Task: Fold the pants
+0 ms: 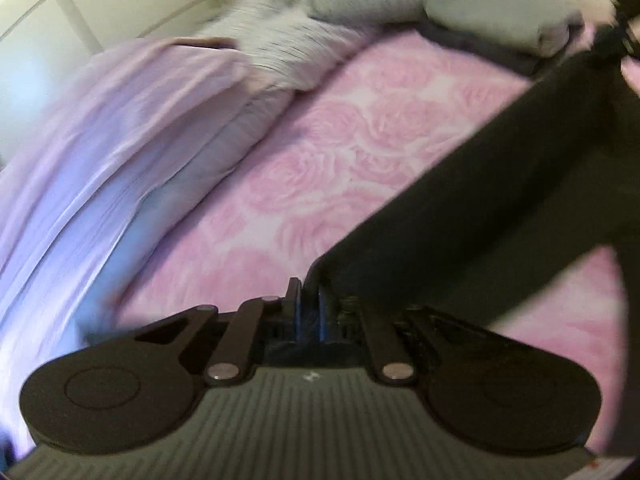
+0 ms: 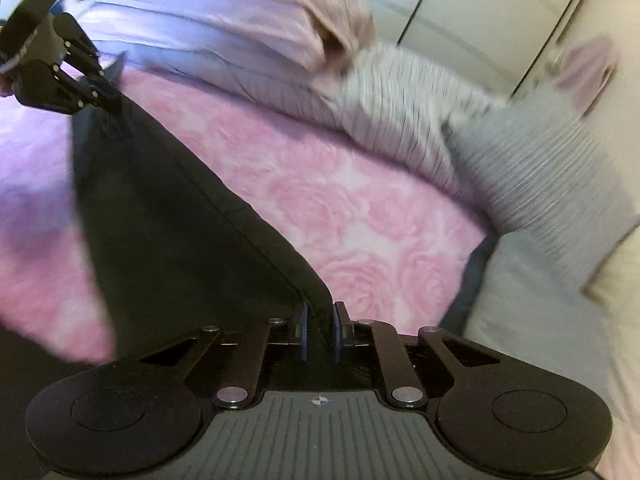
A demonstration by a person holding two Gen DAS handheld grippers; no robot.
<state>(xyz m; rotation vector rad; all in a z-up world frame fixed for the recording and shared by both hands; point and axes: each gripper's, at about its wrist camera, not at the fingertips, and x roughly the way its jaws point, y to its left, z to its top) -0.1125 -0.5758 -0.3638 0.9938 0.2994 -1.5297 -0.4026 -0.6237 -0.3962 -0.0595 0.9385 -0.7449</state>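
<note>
Black pants (image 1: 480, 200) hang stretched in the air above a pink rose-patterned bedspread (image 1: 340, 160). My left gripper (image 1: 309, 300) is shut on one corner of the black fabric. From there the cloth runs up and right to my right gripper (image 1: 612, 36), blurred at the frame's top right. In the right wrist view, my right gripper (image 2: 320, 320) pinches a hemmed edge of the pants (image 2: 160, 220). The fabric rises to the upper left, where the left gripper (image 2: 106, 96) grips the other end.
A rumpled lilac quilt (image 1: 120, 140) lies along one side of the bed. Striped grey cloth (image 1: 288, 40) and grey pillows (image 1: 500, 12) sit at the head. Pale wardrobe doors (image 2: 480, 12) stand behind the bed.
</note>
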